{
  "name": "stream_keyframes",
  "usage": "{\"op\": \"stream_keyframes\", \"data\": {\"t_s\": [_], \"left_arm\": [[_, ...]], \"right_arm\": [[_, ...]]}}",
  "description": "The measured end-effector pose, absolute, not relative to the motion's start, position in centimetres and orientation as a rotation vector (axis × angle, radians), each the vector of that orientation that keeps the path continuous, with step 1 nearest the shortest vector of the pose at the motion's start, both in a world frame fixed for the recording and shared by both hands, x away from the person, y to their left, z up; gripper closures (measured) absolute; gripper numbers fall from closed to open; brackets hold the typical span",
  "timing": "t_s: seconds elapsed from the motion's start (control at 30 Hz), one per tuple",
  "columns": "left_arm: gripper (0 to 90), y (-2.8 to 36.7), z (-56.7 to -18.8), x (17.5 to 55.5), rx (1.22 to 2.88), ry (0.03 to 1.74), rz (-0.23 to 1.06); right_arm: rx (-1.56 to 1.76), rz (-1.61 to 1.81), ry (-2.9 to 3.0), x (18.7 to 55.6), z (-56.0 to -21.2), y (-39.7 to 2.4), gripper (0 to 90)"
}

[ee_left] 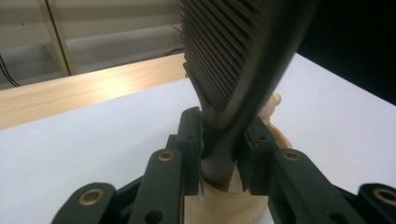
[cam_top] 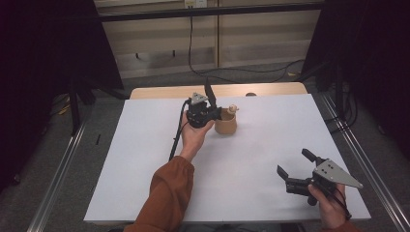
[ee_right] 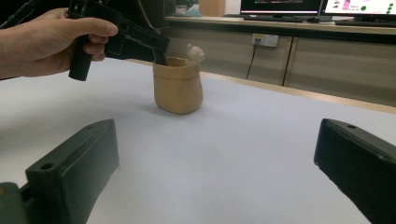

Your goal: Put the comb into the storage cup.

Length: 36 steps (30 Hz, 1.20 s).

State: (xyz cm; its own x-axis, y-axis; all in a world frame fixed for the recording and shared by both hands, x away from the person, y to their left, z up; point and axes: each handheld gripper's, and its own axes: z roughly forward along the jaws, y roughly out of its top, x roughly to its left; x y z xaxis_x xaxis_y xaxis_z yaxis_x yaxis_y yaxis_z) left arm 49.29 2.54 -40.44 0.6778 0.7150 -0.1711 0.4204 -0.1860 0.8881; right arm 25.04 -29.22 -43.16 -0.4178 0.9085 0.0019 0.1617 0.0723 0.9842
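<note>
surface: white tabletop (cam_top: 145, 159) on a pale wooden table; grey floor, black frame rails and cabinets behind.
writing: monitors in the right gripper view show text too small to read; no brand legible.
comb: black, ribbed teeth, broad head (ee_left: 233, 51) rising upright, narrow handle end pointing down into the holder.
holder: tan, sack-shaped cup (cam_top: 226, 124) with a small figure on its rim, near the table's far middle.
left gripper (cam_top: 212, 114): held level by a hand (cam_top: 193, 135) beside the holder, jaws pinching the comb's handle.
right gripper (cam_top: 296, 166): near the front right edge, well apart from the holder, jaws spread, nothing between.
</note>
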Motion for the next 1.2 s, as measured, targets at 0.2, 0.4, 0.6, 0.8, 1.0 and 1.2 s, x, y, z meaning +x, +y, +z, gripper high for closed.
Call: {"op": "stream_keyframes", "data": {"t_s": [0.2,0.4,0.6,0.8,1.0,1.2], "left_arm": [[72.9,2.13,-40.62,49.02,1.829,0.889,0.341],[72.8,2.24,-40.66,49.0,1.826,0.894,0.342],[71.8,2.59,-40.91,49.2,1.817,0.893,0.35],[68.9,2.56,-41.07,49.12,1.847,0.862,0.363],[62.8,2.66,-41.23,49.02,1.84,0.863,0.371],[55.6,2.65,-41.15,48.92,1.835,0.863,0.365]], "right_arm": [[1.076,1.399,1.679,25.06,-43.16,-29.23,0.0],[1.074,1.399,1.682,25.04,-43.17,-29.21,0.0],[1.075,1.401,1.683,25.03,-43.18,-29.18,0.0],[1.079,1.399,1.685,25.08,-43.22,-29.18,0.0],[1.078,1.401,1.687,25.06,-43.22,-29.17,0.0],[1.078,1.4,1.688,25.09,-43.24,-29.17,0.0]]}}
